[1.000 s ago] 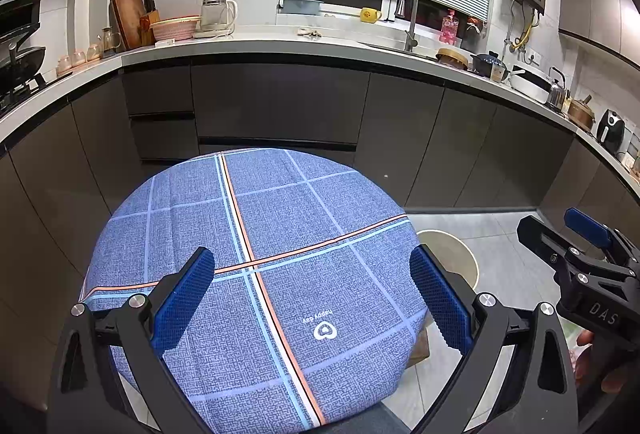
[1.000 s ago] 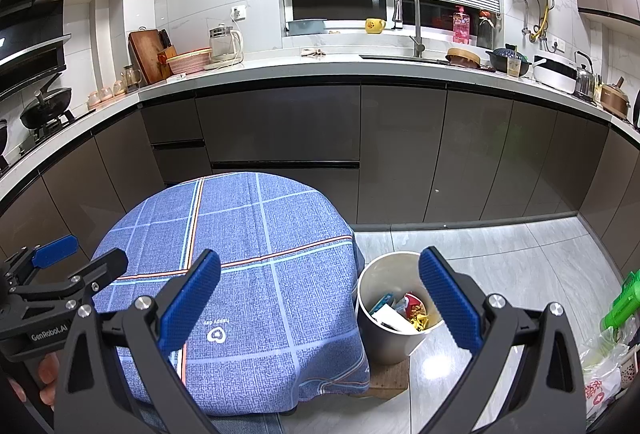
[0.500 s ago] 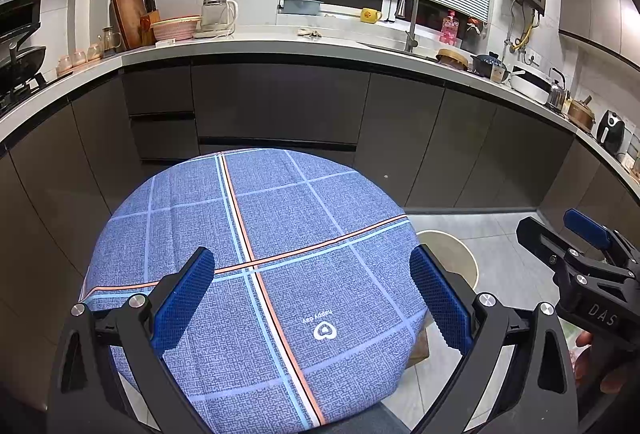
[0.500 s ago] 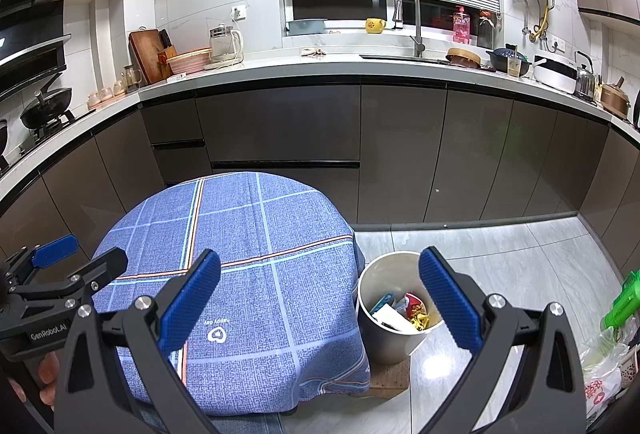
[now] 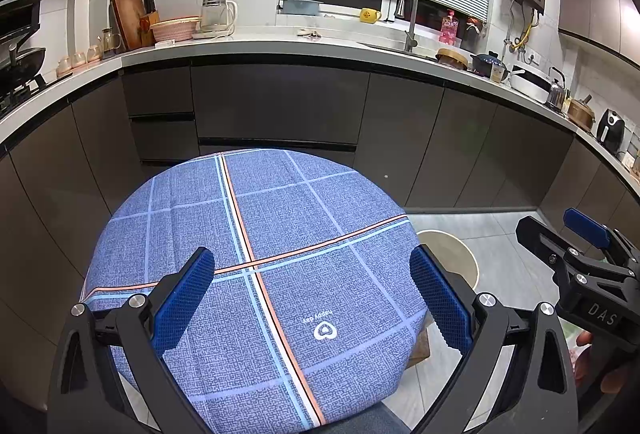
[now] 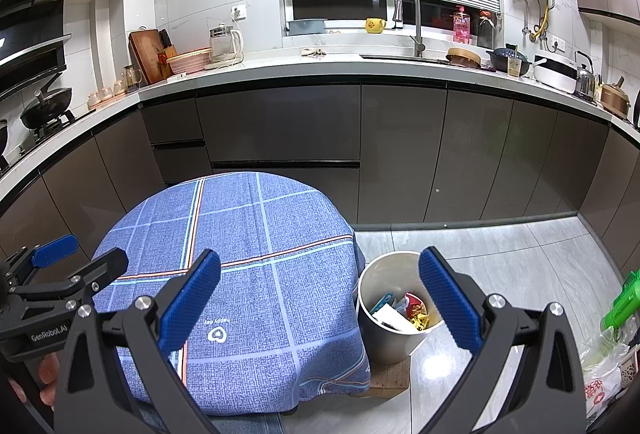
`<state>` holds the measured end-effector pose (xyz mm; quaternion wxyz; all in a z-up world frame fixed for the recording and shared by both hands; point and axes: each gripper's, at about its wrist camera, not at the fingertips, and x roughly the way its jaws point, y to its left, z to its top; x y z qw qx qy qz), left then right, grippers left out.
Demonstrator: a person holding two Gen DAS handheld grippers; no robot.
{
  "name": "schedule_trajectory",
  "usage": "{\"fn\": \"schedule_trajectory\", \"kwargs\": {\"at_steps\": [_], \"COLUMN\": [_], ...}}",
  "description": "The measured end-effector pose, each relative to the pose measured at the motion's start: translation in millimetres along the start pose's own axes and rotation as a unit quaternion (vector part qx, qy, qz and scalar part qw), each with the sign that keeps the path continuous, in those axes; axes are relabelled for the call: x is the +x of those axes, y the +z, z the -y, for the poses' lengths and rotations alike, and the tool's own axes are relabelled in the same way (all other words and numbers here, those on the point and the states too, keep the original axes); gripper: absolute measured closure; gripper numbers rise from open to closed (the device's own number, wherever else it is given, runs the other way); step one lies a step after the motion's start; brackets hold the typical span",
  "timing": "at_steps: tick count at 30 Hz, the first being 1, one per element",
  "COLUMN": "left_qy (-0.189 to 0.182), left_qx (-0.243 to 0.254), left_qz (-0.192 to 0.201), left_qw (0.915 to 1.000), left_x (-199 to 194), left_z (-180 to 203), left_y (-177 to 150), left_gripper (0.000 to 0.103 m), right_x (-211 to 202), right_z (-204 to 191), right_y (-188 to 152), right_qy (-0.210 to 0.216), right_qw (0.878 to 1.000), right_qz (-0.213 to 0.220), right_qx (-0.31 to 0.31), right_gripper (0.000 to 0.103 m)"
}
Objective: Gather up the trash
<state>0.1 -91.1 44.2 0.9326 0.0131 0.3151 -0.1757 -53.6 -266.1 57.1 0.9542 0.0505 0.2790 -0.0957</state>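
A round table under a blue plaid cloth (image 5: 256,258) fills the left wrist view; it also shows in the right wrist view (image 6: 256,258). No trash shows on the cloth. A white bin (image 6: 384,338) stands on the floor right of the table and holds several wrappers (image 6: 404,310); only its rim (image 5: 452,254) shows in the left wrist view. My left gripper (image 5: 314,304) is open and empty over the table's near side. My right gripper (image 6: 320,308) is open and empty, between the table's right edge and the bin.
Dark cabinets (image 6: 320,138) and a white counter (image 6: 340,64) with a sink tap (image 6: 412,18) curve behind the table. Plastic bags (image 6: 608,366) and a green object (image 6: 624,302) lie on the floor at far right. Grey floor tiles (image 6: 500,258) lie beyond the bin.
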Motion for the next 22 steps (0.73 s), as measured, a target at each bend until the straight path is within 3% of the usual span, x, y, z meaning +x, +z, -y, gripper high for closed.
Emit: {"fn": "schedule_trajectory", "kwargs": {"at_steps": [22], "left_qy": [0.0], "left_qx": [0.009], "left_qz": [0.001], "left_qw": [1.0], "left_x": [0.9], "left_z": [-0.8], "left_y": [5.4], "left_gripper": [0.009], "right_x": [-1.0], "right_z": [0.6], "right_y": [2.2], "right_qy": [0.001], "right_qw": [1.0], "right_qz": [0.0], "right_qx": [0.0], "right_gripper": [0.003]}}
